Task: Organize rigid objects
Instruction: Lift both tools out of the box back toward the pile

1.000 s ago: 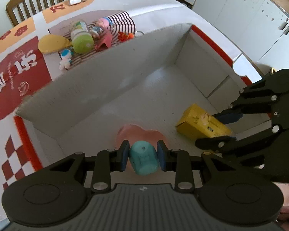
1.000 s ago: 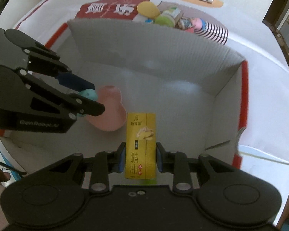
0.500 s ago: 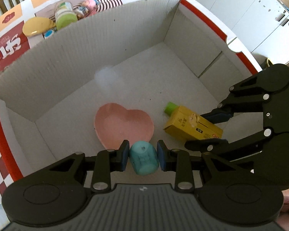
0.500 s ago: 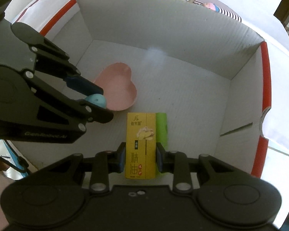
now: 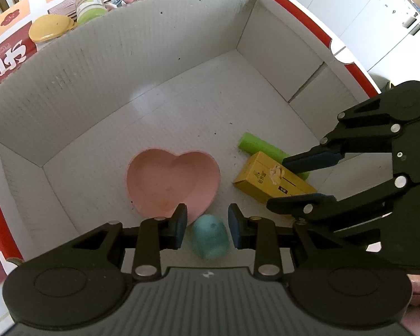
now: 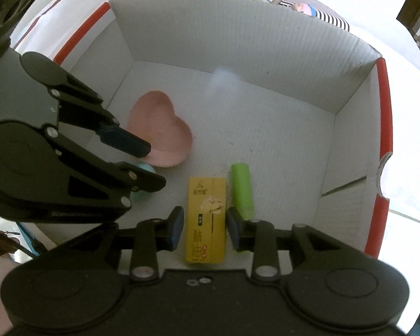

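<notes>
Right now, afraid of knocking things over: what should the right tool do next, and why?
Probably lift straight up: the jaws of the right tool are opening, the yellow box lies on the carton floor between them, beside the green tube.

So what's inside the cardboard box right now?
Inside the cardboard box: a pink heart dish, teal toy, yellow carton and green tube. The tools cover part of the floor nearest the cameras.

soft daylight, a pale glare patch on the box floor (image 5: 142,98) (fisheye-bent edges), slightly hazy.
</notes>
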{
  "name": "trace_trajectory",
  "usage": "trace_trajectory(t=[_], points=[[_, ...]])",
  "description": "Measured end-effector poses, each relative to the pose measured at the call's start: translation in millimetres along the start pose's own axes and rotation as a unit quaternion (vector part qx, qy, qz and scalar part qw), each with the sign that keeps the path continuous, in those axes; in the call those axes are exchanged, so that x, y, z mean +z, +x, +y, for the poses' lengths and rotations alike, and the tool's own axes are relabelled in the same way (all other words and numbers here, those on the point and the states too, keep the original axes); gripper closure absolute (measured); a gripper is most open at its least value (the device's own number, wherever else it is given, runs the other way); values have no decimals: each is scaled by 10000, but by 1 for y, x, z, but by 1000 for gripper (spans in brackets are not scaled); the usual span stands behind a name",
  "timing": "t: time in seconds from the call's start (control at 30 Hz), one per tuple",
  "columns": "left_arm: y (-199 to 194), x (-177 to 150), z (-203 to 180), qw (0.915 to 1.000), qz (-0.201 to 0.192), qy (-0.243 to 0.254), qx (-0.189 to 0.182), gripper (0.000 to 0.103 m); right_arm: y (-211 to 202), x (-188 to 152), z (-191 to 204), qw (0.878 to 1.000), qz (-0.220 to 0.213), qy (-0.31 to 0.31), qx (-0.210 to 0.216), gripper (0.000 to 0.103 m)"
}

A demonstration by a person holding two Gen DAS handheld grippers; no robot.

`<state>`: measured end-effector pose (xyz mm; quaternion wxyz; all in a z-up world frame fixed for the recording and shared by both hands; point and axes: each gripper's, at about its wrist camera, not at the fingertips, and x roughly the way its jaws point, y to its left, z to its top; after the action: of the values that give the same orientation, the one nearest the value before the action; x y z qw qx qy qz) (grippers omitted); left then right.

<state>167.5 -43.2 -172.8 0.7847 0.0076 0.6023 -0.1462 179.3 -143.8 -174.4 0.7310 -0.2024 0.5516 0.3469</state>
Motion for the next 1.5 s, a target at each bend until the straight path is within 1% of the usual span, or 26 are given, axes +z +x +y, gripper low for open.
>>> trace_trajectory(t=[0.03, 0.1, 0.2, 0.4, 0.43, 0.47, 0.5, 0.6, 0.67, 0.7, 0.73, 0.77, 0.8, 0.87, 1.03, 1.1, 1.17, 1.23, 1.27, 1.3, 1.37, 1.4, 1.5], points=[[0, 1, -1, 10000, 0, -12, 0, 71, -2, 0, -1, 10000, -20, 14, 21, 69], [-1, 1, -1, 10000, -29, -37, 49, 60, -7, 0, -3, 10000, -62, 25, 32, 70], [-8, 1, -1, 9998, -137, -25, 120, 50, -17, 0, -6, 9999, -127, 49, 74, 69], [-29, -3, 0, 9995, -319, -49, -5, 49, -40, 1, -10, 9993, -325, 106, 148, 67], [-33, -4, -1, 9994, -353, -54, 0, 49, -45, 2, -10, 9991, -365, 111, 159, 62], [-39, -5, 0, 9992, -399, -62, -2, 49, -49, 2, -12, 9989, -417, 119, 150, 55], [-43, -5, 0, 9990, -446, -69, -13, 49, -55, 3, -13, 9986, -490, 125, 142, 53], [-60, -4, 2, 9980, -622, -85, -66, 49, -71, 6, -19, 9976, -654, 122, 190, 52], [-71, -2, -1, 9969, -784, -18, -28, 49, -83, 8, -21, 9968, -769, 118, 182, 51], [-78, -1, -1, 9961, -880, 27, 11, 46, -87, 8, -24, 9964, -817, 121, 180, 51], [-84, 0, 0, 9952, -973, 56, 62, 44, -92, 9, -26, 9960, -867, 129, 179, 51], [-90, 0, 0, 9942, -1071, 59, 109, 38, -97, 11, -29, 9955, -922, 141, 178, 50], [-97, 1, 2, 9930, -1175, 55, 131, 36, -101, 13, -30, 9950, -968, 149, 175, 49], [-108, 6, 6, 9909, -1336, 13, 154, 36, -110, 18, -33, 9940, -1072, 158, 166, 42], [-126, 21, 21, 9861, -1630, -175, 268, 34, -127, 28, -44, 9909, -1336, 137, 104, 40], [-132, 26, 28, 9832, -1769, -261, 366, 28, -130, 36, -47, 9898, -1415, 119, 86, 38], [-137, 34, 35, 9788, -1947, -387, 505, 27, -132, 45, -52, 9888, -1490, 91, 42, 31], [-140, 41, 44, 9745, -2084, -539, 633, 26, -130, 55, -57, 9880, -1540, 81, 14, 29], [-141, 46, 50, 9721, -2149, -641, 682, 22, -128, 60, -60, 9878, -1556, 84, 2, 28], [-143, 50, 55, 9704, -2198, -713, 709, 20, -128, 66, -64, 9875, -1575, 93, -10, 26], [-143, 58, 65, 9664, -2283, -883, 784, 20, -129, 73, -71, 9867, -1620, 99, -29, 19], [-142, 63, 71, 9652, -2291, -950, 830, 20, -128, 77, -76, 9864, -1639, 97, -46, 18], [-136, 76, 86, 9608, -2292, -1110, 1093, 20, -126, 90, -89, 9858, -1675, 119, -85, 13]])
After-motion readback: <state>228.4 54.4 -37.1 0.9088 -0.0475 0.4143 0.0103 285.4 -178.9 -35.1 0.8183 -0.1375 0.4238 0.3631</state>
